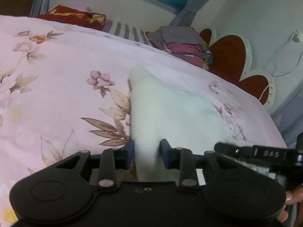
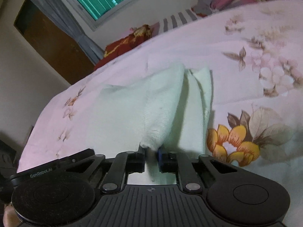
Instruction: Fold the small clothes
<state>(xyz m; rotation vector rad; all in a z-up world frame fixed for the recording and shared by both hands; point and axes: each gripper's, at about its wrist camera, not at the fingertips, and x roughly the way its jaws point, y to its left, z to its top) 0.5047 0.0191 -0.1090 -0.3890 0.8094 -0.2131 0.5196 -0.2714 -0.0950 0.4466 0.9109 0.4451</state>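
Note:
A small white knitted garment point(image 1: 170, 106) lies on the pink floral bedsheet point(image 1: 56, 75), stretching away from me. My left gripper point(image 1: 147, 152) is shut on its near left part, cloth filling the gap between the blue pads. In the right wrist view the white garment point(image 2: 151, 109) is bunched in folds and lifted at the near edge. My right gripper point(image 2: 151, 156) is shut on that near edge. The other gripper's black body point(image 1: 255, 153) shows at the right of the left wrist view.
A stack of folded clothes point(image 1: 181, 41) sits at the far edge of the bed by the red-and-white headboard point(image 1: 233, 56). A red pillow point(image 1: 75, 17) and a striped cloth point(image 1: 128, 31) lie at the far side. The bed edge drops off at right point(image 1: 274, 124).

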